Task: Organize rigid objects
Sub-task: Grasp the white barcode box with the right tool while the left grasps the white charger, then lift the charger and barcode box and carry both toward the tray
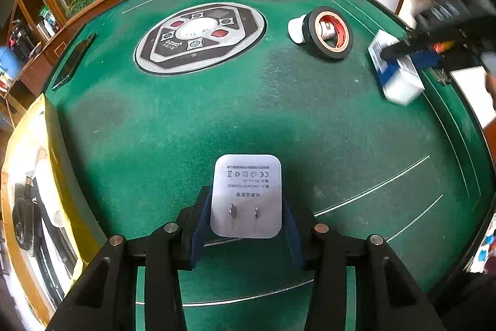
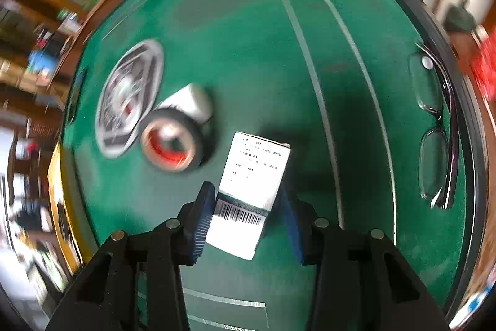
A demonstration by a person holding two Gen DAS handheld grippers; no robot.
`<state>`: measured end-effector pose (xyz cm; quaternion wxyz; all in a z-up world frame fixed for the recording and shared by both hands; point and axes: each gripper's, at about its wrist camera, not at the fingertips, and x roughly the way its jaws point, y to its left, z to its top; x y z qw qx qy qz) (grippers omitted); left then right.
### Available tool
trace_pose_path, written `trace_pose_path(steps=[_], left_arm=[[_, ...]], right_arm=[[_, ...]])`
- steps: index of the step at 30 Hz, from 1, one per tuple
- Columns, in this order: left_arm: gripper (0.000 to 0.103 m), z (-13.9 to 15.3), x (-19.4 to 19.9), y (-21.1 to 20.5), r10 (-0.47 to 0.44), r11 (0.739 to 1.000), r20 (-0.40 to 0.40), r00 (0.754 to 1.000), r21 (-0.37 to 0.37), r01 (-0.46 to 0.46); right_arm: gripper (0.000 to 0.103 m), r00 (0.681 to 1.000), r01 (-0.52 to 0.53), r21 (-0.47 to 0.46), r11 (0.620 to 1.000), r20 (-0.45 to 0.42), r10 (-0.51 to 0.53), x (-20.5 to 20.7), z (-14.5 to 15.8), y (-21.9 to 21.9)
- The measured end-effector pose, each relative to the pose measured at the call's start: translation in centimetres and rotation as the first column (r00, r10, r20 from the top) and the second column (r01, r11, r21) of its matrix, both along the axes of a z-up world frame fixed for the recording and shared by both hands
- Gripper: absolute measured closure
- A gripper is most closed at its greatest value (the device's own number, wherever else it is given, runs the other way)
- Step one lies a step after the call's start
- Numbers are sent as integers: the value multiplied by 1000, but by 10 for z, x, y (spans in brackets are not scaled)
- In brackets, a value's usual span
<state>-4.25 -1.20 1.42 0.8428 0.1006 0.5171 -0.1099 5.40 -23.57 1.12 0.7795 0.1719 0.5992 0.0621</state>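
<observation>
Felt table (image 1: 217, 120), green, with a round control panel (image 1: 200, 38) set into the middle. Left gripper (image 1: 246, 217) has its blue pads squeezed on both sides of a white plug-in power adapter (image 1: 246, 194), prongs facing the camera, at the near side of the table. Right gripper (image 2: 245, 221) is clamped on a white carton (image 2: 252, 188) with a barcode and small print; the left pad presses the carton's side and the right pad looks to be touching it too, though that view is pretty blurry. Left wrist view catches the right gripper from outside, far right, with the same carton showing a blue face, which you can't see from the right wrist. Roll of black tape (image 1: 330, 31) with a red-and-white core leans on a small white cup-like thing (image 1: 296, 28), right of the panel. Only the right wrist view shows the black-framed glasses (image 2: 434, 132) lying folded by the right rim. Only the left view shows the yellow-edged bin (image 1: 37, 200) off the table's left edge, contents unclear.
</observation>
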Motion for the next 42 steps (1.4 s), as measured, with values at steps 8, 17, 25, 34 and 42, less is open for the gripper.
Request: trace_pose_path(steps=[8, 17, 25, 34, 42], left_arm=[[61, 0, 5, 0, 28, 999, -5, 1000, -25, -28], [61, 5, 3, 15, 84, 993, -19, 996, -83, -86], [61, 15, -3, 25, 104, 990, 9, 995, -95, -103], [61, 34, -7, 48, 150, 984, 66, 987, -104, -142], [61, 52, -10, 79, 210, 971, 101, 972, -134, -196]], right_arm=[[62, 964, -259, -34, 965, 56, 260, -41, 1, 62], [62, 912, -388, -132, 912, 91, 401, -62, 6, 93], [62, 893, -421, -127, 898, 113, 435, -64, 9, 106], [62, 866, -467, -132, 875, 133, 482, -64, 16, 129], [62, 856, -482, -114, 869, 152, 495, -58, 28, 147]])
